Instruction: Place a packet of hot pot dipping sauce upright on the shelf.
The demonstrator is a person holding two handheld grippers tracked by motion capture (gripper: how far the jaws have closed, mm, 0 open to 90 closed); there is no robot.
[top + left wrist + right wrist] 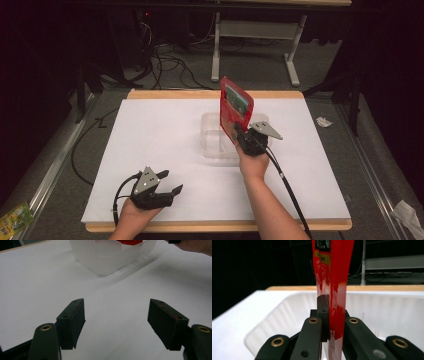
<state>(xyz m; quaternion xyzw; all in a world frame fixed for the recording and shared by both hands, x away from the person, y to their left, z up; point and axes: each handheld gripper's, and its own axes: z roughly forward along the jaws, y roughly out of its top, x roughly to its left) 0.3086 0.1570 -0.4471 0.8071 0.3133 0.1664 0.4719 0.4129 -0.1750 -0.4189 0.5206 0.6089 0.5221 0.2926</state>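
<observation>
A flat red packet (236, 107) stands upright, edge-on, above a clear plastic tub (212, 142) at the middle of the white table. My right gripper (241, 134) is shut on the packet's lower edge; in the right gripper view the packet (335, 282) rises between the closed jaws, with the tub's white wall (287, 307) behind and below it. My left gripper (169, 182) rests near the table's front left, open, nothing between its fingers. The left gripper view has the gripper (116, 315) with its jaws spread over bare white surface, the tub (110, 257) farther ahead with red inside.
The white sheet (150, 150) covers a wooden-edged table (210, 94). Cables (165, 65) and a white table frame (250, 45) lie on the floor beyond. A crumpled paper (324, 121) lies at the right, a green packet (12, 220) at the bottom left.
</observation>
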